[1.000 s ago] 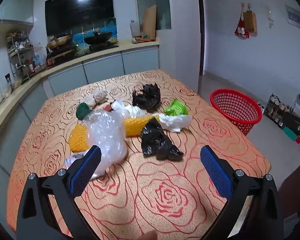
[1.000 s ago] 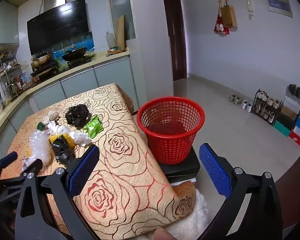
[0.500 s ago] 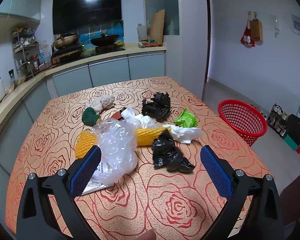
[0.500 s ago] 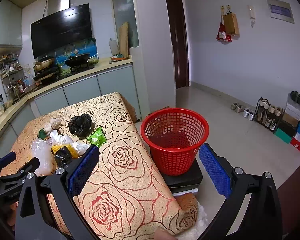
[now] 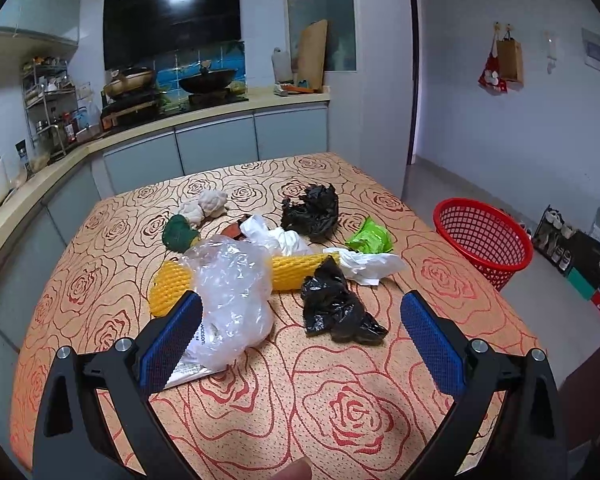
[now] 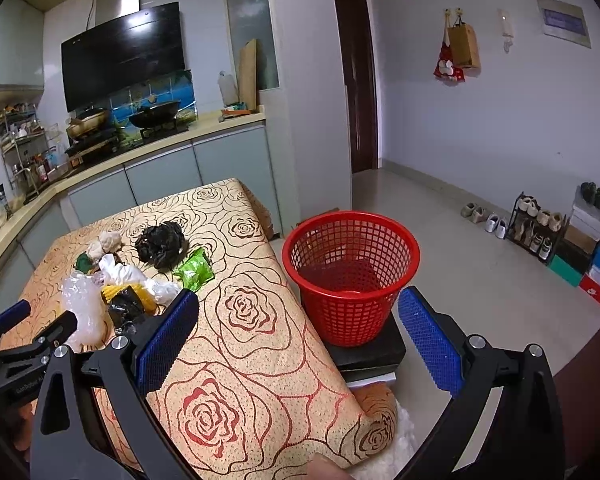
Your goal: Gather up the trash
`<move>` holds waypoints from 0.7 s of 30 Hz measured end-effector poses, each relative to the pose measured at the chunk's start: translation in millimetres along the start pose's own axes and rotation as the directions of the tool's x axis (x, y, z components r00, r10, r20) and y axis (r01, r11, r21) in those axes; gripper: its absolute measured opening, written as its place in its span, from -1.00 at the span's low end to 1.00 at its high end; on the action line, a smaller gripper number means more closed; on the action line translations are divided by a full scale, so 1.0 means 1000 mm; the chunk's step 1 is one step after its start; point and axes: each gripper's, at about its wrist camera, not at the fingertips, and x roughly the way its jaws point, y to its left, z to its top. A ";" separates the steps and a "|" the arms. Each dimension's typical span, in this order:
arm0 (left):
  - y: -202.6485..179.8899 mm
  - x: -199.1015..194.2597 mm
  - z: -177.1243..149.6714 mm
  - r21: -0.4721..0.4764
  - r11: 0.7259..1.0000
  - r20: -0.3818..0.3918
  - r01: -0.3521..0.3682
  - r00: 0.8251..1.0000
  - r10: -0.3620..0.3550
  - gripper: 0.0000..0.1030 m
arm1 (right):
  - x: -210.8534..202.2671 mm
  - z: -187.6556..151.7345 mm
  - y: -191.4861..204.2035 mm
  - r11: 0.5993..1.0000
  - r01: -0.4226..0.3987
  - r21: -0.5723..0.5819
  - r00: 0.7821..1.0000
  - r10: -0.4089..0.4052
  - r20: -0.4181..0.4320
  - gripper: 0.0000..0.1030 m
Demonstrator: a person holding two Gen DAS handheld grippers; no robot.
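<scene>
Trash lies in a heap on the rose-patterned table [image 5: 340, 408]: a clear plastic bag [image 5: 232, 296], a yellow foam net [image 5: 300, 270], a near black bag [image 5: 332, 308], a far black bag [image 5: 312, 212], a green wrapper [image 5: 370, 236], white crumpled plastic [image 5: 368, 266]. My left gripper [image 5: 300, 340] is open and empty, just short of the clear bag and near black bag. My right gripper [image 6: 296, 336] is open and empty over the table's right edge, facing the red basket [image 6: 350, 272]. The basket also shows in the left wrist view [image 5: 484, 244].
A green lump [image 5: 178, 232] and a beige wad [image 5: 204, 208] lie at the back of the heap. The basket stands on a black block [image 6: 368, 354] on the floor. A kitchen counter [image 5: 180, 128] runs behind; a shoe rack [image 6: 540, 228] lines the right wall.
Both grippers have moved slightly forward and tilted; the trash heap sits a bit closer to my left gripper. Nothing was grasped.
</scene>
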 end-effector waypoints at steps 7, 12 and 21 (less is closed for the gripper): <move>-0.004 -0.004 0.001 0.012 1.000 0.008 0.017 1.000 -0.017 0.86 | -0.003 0.000 0.000 1.000 0.019 -0.004 1.000 -0.019 -0.002 0.90; -0.007 -0.007 0.001 0.023 0.999 0.012 0.039 0.999 -0.039 0.86 | -0.004 -0.001 0.000 1.000 0.024 -0.002 1.000 -0.024 -0.007 0.90; -0.013 -0.015 0.002 0.046 0.997 0.037 0.067 0.997 -0.069 0.86 | -0.006 0.000 -0.001 1.000 0.022 0.001 1.000 -0.022 -0.008 0.90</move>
